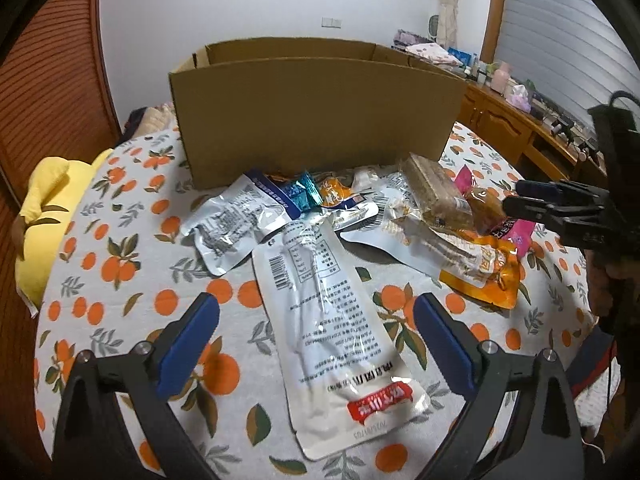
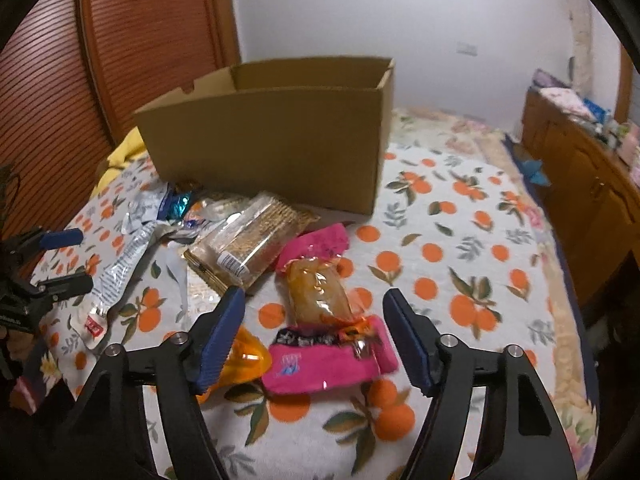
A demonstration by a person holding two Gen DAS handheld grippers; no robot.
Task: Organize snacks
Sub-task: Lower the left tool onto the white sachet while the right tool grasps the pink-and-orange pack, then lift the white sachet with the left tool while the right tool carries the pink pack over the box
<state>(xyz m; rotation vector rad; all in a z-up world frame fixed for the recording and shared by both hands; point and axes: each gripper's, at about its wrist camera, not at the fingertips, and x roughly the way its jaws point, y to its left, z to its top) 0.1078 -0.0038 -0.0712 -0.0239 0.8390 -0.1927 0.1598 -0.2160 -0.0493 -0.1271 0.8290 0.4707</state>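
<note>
Both sets of jaws apart, empty. Long white pouch (image 1: 332, 332) on the bedspread (image 1: 132, 280), lengthwise toward twelve o'clock between left gripper (image 1: 316, 320) jaws; pink-wrapped cake (image 2: 324, 308) likewise ahead of right gripper (image 2: 314, 308). Cardboard box (image 1: 312, 116) beyond.

Lighting, both wrist views: I see soft, even indoor light, moderately bright, with faint shadows under the cardboard box (image 1: 312, 116) and white glare on the long white packet (image 1: 332, 320). Distortion: strong fisheye bending, dark corners. Sharpness: my left view is crisp; my right view is slightly smeared, the pink wrapper (image 2: 328, 356) and far cabinet soft.
</note>
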